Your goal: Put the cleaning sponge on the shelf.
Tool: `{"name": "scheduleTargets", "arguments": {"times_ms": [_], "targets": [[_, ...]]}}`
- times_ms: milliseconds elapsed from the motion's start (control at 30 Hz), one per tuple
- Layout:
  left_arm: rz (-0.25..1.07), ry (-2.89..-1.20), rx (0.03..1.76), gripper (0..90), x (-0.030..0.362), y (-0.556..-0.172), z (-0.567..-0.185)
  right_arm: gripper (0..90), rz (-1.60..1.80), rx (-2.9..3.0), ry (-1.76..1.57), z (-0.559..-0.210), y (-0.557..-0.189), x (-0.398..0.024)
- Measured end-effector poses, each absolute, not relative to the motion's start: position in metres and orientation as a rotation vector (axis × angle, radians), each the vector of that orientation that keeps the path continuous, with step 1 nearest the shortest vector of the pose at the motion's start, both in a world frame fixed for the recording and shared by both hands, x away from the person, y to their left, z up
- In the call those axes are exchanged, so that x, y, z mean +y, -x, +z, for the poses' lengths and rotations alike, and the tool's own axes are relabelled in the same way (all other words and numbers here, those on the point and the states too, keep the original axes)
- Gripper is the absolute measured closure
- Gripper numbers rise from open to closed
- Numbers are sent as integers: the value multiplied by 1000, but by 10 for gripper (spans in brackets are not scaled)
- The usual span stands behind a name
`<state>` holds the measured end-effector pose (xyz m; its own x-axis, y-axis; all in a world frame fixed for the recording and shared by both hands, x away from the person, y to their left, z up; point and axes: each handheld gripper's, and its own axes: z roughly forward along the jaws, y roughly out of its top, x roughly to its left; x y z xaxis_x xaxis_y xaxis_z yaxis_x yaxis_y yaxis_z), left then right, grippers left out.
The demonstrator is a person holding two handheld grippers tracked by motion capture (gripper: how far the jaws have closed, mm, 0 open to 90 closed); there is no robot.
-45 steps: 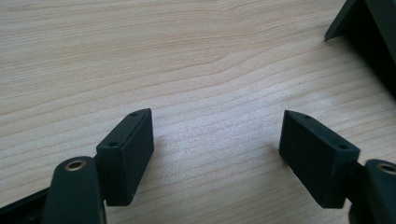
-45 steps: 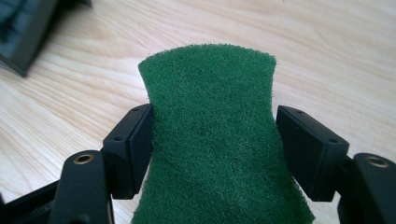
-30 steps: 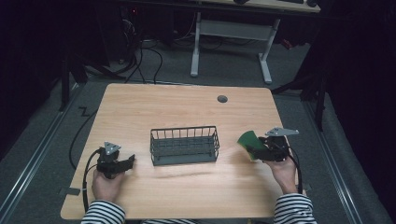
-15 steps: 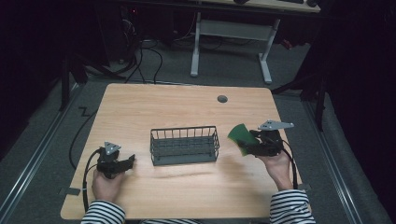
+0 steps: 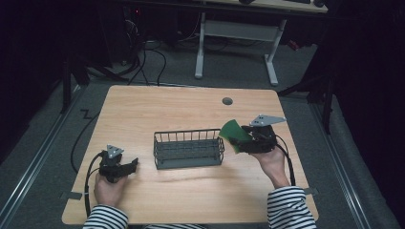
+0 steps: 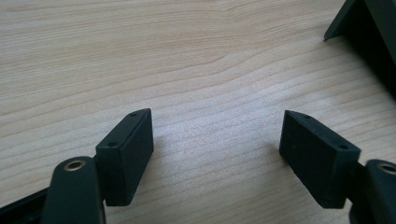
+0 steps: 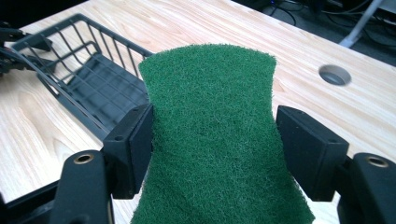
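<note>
**Green pad held at the basket's edge**

The right gripper (image 5: 239, 139) clamps a green scouring pad (image 7: 215, 135) between its jaws, raised just over the 3 o'clock end of the black wire basket (image 5: 188, 148) at the middle of the wooden table (image 5: 181, 105). At the basket's 9 o'clock, the left gripper (image 5: 131, 164) rests low with its jaws spread wide, nothing between them.
</note>
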<state>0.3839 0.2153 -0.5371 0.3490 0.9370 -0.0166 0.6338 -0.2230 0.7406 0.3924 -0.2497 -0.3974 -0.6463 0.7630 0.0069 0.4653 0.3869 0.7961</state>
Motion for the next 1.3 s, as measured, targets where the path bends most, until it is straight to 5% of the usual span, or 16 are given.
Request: {"name": "scheduleTargets", "arguments": {"times_ms": [633, 1300], "targets": [[584, -1955, 1364, 262, 215, -384, -537, 304, 1082, 2349, -954, -400, -419, -186], [585, -1957, 1362, 261, 215, -384, -537, 298, 1039, 2357, -938, -420, -426, -163]]}}
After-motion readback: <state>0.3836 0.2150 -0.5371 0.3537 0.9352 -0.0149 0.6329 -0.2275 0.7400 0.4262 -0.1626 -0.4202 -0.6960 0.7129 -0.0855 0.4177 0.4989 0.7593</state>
